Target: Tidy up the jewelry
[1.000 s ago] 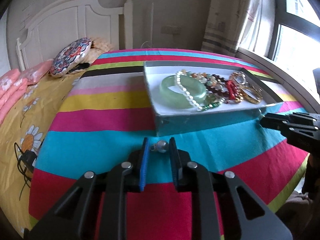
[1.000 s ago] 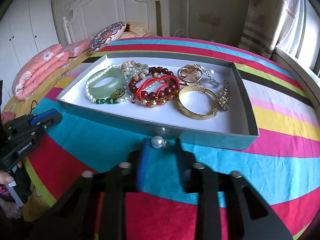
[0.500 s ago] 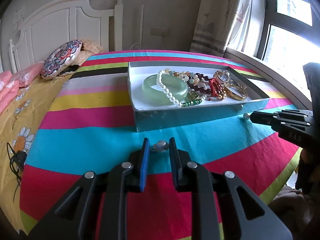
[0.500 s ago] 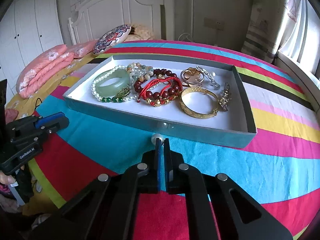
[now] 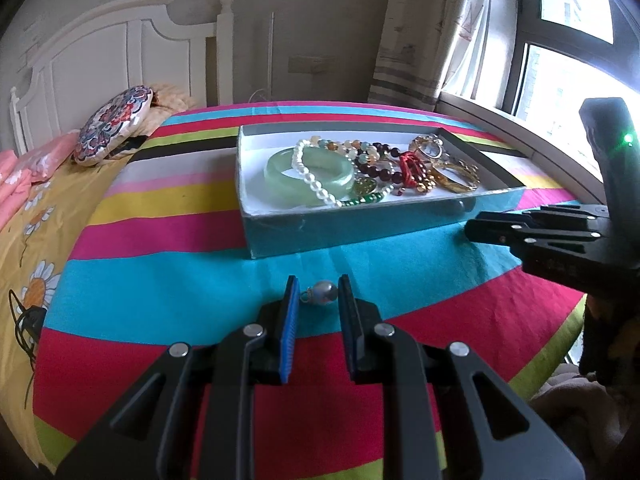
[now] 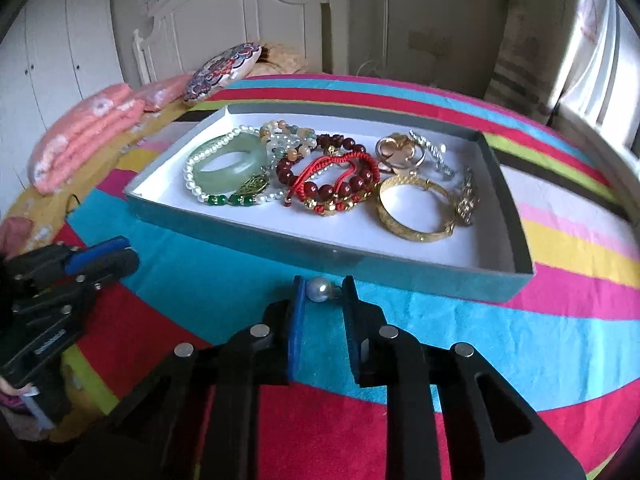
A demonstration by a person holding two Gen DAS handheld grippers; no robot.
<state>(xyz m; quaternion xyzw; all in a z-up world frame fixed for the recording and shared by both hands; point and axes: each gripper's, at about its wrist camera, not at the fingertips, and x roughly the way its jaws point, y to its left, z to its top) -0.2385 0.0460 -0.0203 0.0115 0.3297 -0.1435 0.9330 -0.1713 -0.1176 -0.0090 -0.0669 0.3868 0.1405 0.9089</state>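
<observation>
Pearl-grey and glossy, a pearl pendant (image 5: 325, 293) sits right at the tips of the left claw (image 5: 319, 286). Its round body is against the pad on the right of the picture, and its small metal cap and loop reach the blue pad on the left. It fills the narrow gap from side to side, so the left claw is gripping it, over the turquoise band of the striped bed cover (image 5: 180, 240).

In the right wrist view, the right claw (image 6: 322, 282) has just been opening its jaws, and a pearl stud (image 6: 319, 289) is between them at the very tips. The stud's bead touches the blue pad and its thin metal fitting reaches the black pad opposite, so it looks lightly clamped across a small gap. Just beyond it is the near wall of the teal jewelry box (image 6: 400, 268). I cannot tell whether the stud touches the cover.

Both pearls are outside the box, near its front side. Inside, on the white lining, a jade bangle (image 6: 236, 164) ringed by a pearl strand (image 6: 192, 168) lies at the left. A red cord bracelet (image 6: 340, 176) with dark red beads is in the middle, and a gold bangle (image 6: 416, 212) is at the right.
</observation>
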